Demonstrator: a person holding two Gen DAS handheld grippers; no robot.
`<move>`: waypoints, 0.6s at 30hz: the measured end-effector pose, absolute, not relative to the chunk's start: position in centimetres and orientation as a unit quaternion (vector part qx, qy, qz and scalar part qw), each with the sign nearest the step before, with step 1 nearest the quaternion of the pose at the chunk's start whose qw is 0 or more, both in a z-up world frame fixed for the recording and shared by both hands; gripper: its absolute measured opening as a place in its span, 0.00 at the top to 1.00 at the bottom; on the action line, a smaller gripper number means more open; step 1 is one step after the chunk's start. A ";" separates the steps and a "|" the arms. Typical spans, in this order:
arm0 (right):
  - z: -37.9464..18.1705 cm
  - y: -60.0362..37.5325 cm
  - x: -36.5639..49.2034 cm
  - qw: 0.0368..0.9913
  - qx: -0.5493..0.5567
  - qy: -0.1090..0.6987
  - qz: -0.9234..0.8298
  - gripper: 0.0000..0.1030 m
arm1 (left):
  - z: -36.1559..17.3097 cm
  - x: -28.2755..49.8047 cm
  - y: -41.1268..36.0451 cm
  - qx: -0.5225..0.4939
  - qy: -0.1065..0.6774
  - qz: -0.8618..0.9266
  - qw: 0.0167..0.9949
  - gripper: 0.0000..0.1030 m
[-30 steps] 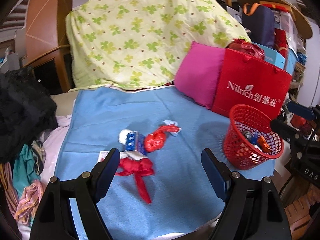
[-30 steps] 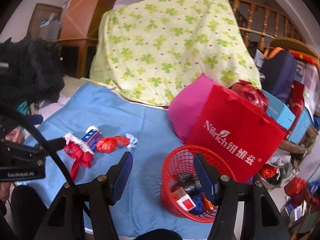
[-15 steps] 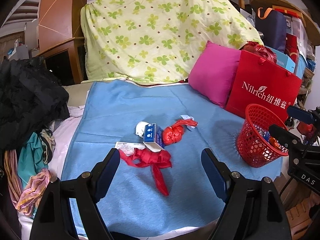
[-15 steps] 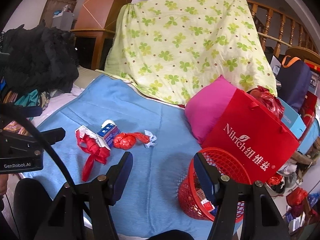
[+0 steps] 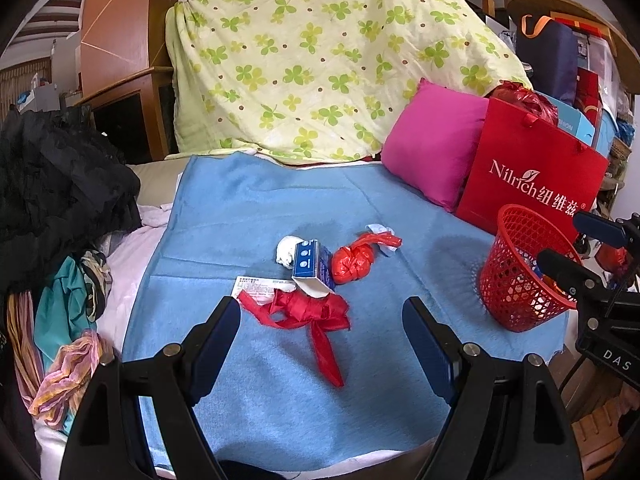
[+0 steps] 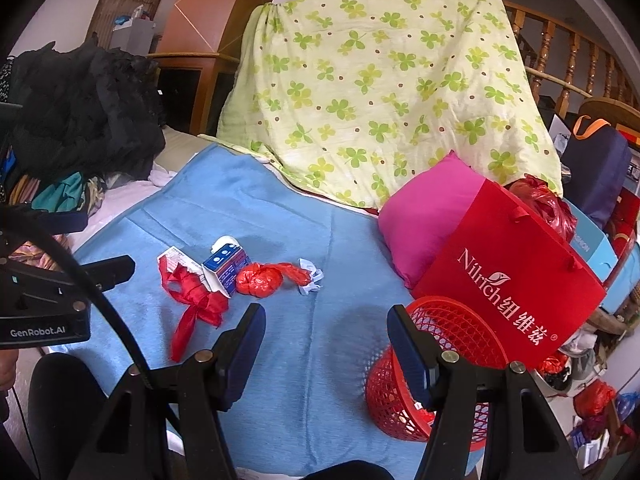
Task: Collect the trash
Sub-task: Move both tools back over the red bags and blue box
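Observation:
Trash lies in a cluster on the blue blanket [image 5: 248, 216]: a red ribbon-like bag [image 5: 316, 316], a blue and white carton [image 5: 310, 266], a knotted red plastic bag [image 5: 356, 260], a white wad [image 5: 286, 250], a paper slip [image 5: 256, 288] and a pale scrap [image 5: 380, 230]. The same cluster shows in the right wrist view, with the carton [image 6: 226, 266] and the red bag [image 6: 260, 280]. A red mesh basket [image 5: 520, 276] stands at the right edge and holds trash. My left gripper [image 5: 322, 332] is open and empty just before the ribbon. My right gripper [image 6: 326, 344] is open and empty beside the basket [image 6: 436, 320].
A pink pillow [image 5: 434, 156] and a red Nilrich paper bag [image 5: 532, 176] stand behind the basket. A green clover-print sheet [image 5: 328, 52] covers the back. Dark clothes [image 5: 56, 184] are piled on the left. The blanket's front edge is near.
Both grippers have pulled back and shifted left. The right gripper has moved from above the basket to beside it. Both stay open and empty.

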State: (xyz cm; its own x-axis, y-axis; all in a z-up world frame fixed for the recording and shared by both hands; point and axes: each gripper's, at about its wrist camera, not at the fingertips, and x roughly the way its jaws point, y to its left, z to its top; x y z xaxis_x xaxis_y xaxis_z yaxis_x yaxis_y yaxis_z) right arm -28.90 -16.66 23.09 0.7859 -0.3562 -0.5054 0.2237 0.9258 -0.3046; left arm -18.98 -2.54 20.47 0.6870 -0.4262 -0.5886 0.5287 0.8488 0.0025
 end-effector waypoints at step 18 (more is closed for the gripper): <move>18.1 -19.0 -24.4 0.930 -0.049 0.352 -0.093 0.35 | 14.2 -14.6 -0.1 0.074 0.373 -0.218 0.899 0.19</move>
State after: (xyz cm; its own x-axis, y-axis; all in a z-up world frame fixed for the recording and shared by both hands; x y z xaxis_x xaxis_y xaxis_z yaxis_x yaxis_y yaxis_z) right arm -24.44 -18.96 18.11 0.7342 -0.2081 -0.6462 0.1395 0.9778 -0.1564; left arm -14.55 -0.07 14.22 0.6262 -0.3366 -0.7032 0.4469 0.8941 -0.0300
